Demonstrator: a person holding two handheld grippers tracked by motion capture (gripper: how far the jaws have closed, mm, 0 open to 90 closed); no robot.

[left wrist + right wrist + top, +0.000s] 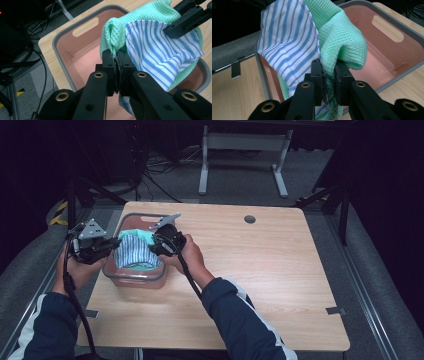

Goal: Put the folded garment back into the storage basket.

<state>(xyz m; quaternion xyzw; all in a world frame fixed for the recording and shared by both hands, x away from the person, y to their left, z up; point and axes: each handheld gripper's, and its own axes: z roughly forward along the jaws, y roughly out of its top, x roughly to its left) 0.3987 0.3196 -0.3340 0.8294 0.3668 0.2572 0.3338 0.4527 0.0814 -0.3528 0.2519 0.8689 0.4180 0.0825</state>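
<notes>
Nearest the person, both forearms reached in over the table's left part, where a pink tub with a grey rim [131,276] sat by the left edge. The left gripper [117,62] had its jaws pinched tight on a bunched fold of the cloths, and the right gripper [328,71] was likewise clamped on the opposite side, so the mint waffle-weave cloth [339,35] and the blue-striped cloth [155,52] hung between them just above the tub's hollow. Both looked light, limp and prone to sagging; gripping at a gathered edge seemed best. Whether each jaw pair caught both layers was hard to tell.
</notes>
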